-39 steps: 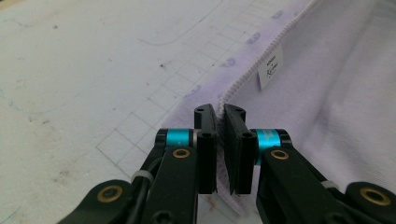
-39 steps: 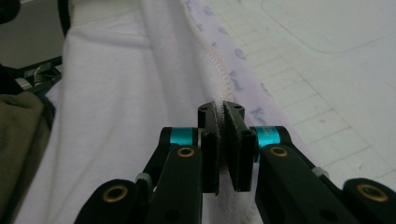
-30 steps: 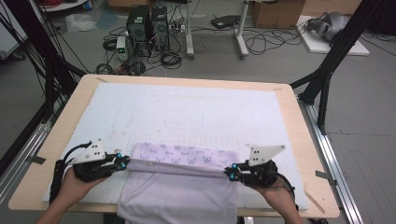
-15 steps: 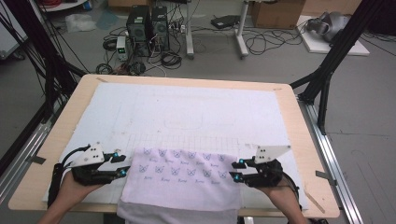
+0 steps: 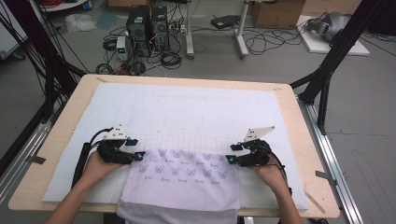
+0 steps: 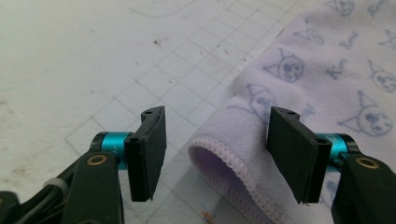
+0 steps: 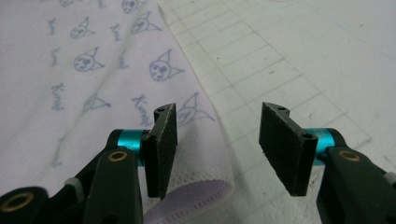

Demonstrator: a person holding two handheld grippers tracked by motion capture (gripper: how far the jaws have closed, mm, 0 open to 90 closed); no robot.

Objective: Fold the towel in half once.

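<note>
lilac terry cloth, printed with small cat-face figures, lies folded at the near edge of the table; this towel hangs partly over that edge toward the person and rests on the white gridded mat.

compared with a second ago, the fold has been carried toward the person: the doubled edge, then a narrow raised band held between the two tools, now lies flat as the far border of a wider rectangle.

the left gripper sits at the towel's far left corner. its jaws have just been opening and now stand spread; in the left gripper view the stitched, folded corner lies between them, with no pad pressing on it.

the right gripper sits at the far right corner. its jaws have likewise just been opening and stand spread, with the hem below the left pad and the bare mat beyond.

judgement: both corners are released, so this fold is laid down. the next step likely calls for a fresh grip for a further fold.

farther off, the floor holds computer towers and loose cables.
</note>
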